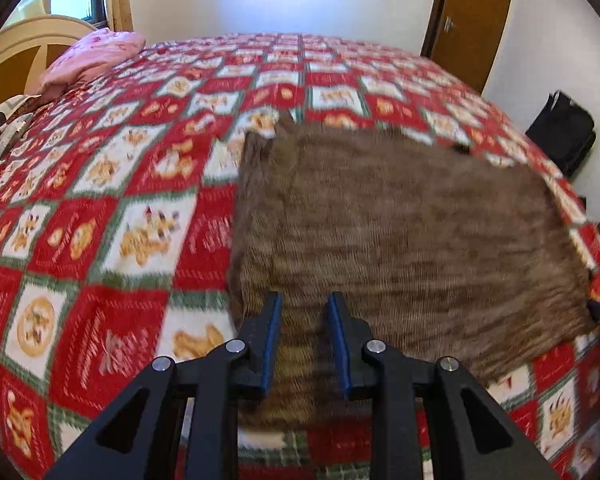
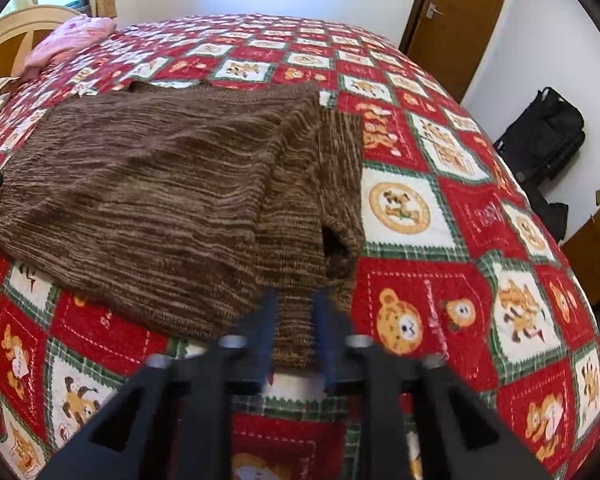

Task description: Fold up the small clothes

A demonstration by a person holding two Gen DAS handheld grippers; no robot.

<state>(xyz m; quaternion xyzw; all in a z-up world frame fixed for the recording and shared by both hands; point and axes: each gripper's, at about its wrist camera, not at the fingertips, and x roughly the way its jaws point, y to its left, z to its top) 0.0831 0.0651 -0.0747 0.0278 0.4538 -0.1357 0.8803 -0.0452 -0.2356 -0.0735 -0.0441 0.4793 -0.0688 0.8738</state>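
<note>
Brown knitted sweater (image 1: 400, 220), streaked in lighter tan, lies spread across a bed, seen from two cameras, each mounted on hand-held tongs.

The left gripper (image 1: 304, 320) points down at the near edge of the sweater. Its two blue-padded fingers (image 1: 274, 340) stand a narrow gap apart, and the knit fills that gap. The view is smeared, and I cannot tell whether the pads actually pinch the fabric or only sit over it.

The right gripper (image 2: 296, 320) is over the sweater's right side, where a sleeve lies doubled beside the body. Its fingers are blurred and close together, with a strip of the knit running between them. It is closed on that strip.

In the right wrist view the sweater's body stretches away to the left, with the open cuff of the sleeve showing as a dark hole just ahead of the fingers.

Under the sweater is a quilted bedspread (image 1: 100, 200) in red and white squares with green borders, printed with cartoon bears and dogs. A pink pillow (image 1: 92, 56) rests at the far left corner against a pale wooden headboard (image 1: 20, 48). Beyond the bed are white walls, a brown door (image 1: 472, 20), and a black bag (image 1: 560, 132) on the floor to the right.
</note>
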